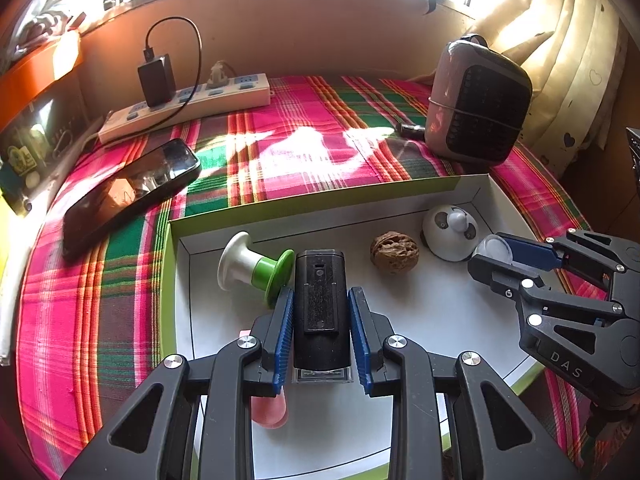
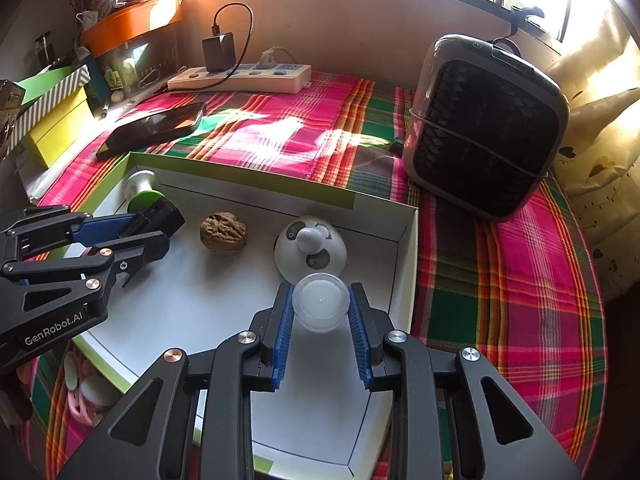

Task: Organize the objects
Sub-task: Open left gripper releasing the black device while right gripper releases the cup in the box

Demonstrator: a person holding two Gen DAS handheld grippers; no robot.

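Observation:
A shallow white box with a green rim (image 1: 320, 200) (image 2: 248, 184) lies on a plaid cloth. Over its floor my left gripper (image 1: 321, 300) is shut on a black rectangular block (image 1: 320, 300) (image 2: 160, 216), whose clear base points back toward the camera. My right gripper (image 2: 320, 304) (image 1: 494, 258) is shut on a small clear round jar (image 2: 320, 302) (image 1: 495, 249) near the box's right wall. Inside the box rest a green-and-white spool (image 1: 256, 266) (image 2: 142, 190), a walnut (image 1: 394, 254) (image 2: 223, 232) and a white panda-faced dome (image 1: 450, 232) (image 2: 310, 248).
A black phone (image 1: 128, 196) (image 2: 154, 126), a power strip with a charger (image 1: 188, 104) (image 2: 240, 76) and a dark fan heater (image 1: 476, 104) (image 2: 486, 124) sit on the cloth behind the box. Pink items (image 1: 270, 408) (image 2: 84, 392) lie near the box's front edge.

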